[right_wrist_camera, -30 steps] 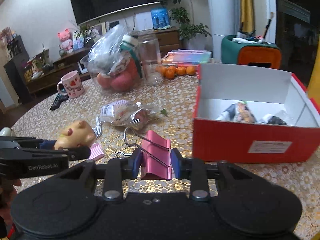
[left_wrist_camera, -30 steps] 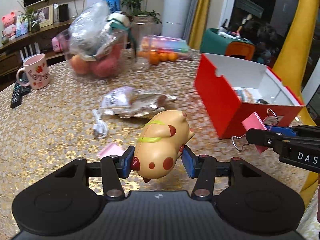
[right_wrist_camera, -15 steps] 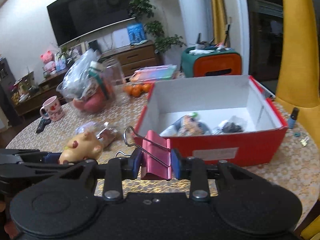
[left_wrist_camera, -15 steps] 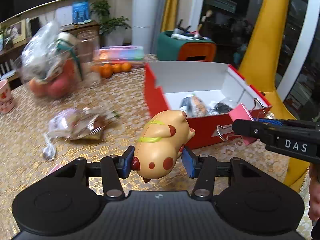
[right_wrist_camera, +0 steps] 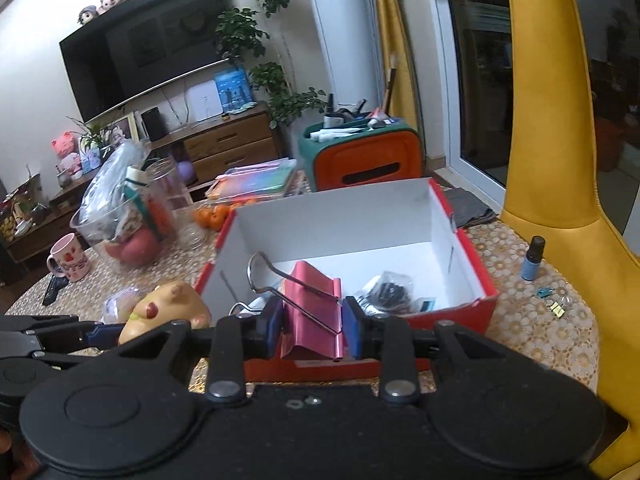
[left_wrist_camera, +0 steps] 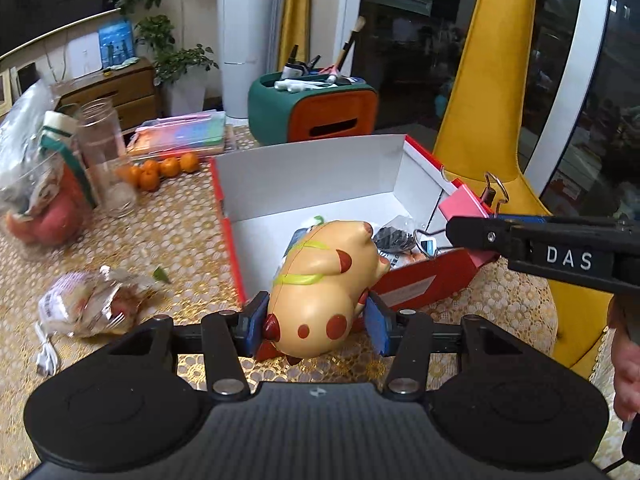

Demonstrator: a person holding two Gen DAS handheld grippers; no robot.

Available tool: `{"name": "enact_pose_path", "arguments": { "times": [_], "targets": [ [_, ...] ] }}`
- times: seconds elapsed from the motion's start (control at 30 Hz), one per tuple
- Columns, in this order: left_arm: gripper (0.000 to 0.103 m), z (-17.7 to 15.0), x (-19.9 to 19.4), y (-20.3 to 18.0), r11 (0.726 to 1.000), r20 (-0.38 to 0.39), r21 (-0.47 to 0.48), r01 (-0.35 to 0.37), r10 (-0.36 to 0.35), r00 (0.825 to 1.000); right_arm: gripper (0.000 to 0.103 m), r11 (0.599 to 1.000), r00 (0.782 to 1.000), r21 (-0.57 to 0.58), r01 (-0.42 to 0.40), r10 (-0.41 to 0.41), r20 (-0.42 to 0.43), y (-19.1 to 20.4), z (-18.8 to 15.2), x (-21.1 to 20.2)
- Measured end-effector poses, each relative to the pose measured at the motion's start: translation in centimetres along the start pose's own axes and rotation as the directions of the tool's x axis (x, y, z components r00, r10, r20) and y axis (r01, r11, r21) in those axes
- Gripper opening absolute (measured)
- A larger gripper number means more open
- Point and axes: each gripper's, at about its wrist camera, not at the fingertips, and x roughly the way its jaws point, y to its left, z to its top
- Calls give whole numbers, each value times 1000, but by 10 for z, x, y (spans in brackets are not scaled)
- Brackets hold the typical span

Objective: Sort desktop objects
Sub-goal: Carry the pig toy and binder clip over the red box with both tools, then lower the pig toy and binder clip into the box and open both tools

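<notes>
Left gripper point(left_wrist_camera: 316, 318) clamped on tan pig toy point(left_wrist_camera: 324, 284), blue pads pressing both flanks, snout pointing away from camera. Right gripper point(right_wrist_camera: 312, 328) clamped on pink binder clip point(right_wrist_camera: 312, 320), wire handles sticking up and leftward. Red box point(right_wrist_camera: 472, 240) with white interior straight ahead of both, just beyond fingertips; small bagged items inside. Toy held at near left corner of box, clip over near right edge. Snack packet point(left_wrist_camera: 92, 308) on table left of left gripper.
</notes>
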Motion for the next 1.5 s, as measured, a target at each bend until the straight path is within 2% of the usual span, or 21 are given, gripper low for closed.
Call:
{"name": "enact_pose_path", "arguments": {
  "times": [0.3,0.77,1.13,1.5],
  "targets": [
    [49,24,37,-5,999,-27,38,-9,10,1000,31,999,999,-4,33,-33,-9,-17,20,27],
    [49,65,104,6,998,-99,57,-33,38,994,31,995,990,25,93,-90,-112,-38,45,108],
    [49,75,146,8,997,-169,68,-23,35,985,31,987,967,39,157,-146,-210,-53,54,158],
    [50,73,170,9,996,-206,79,-36,52,977,31,984,940,-15,180,-176,-291,-50,46,180]
  ]
}}
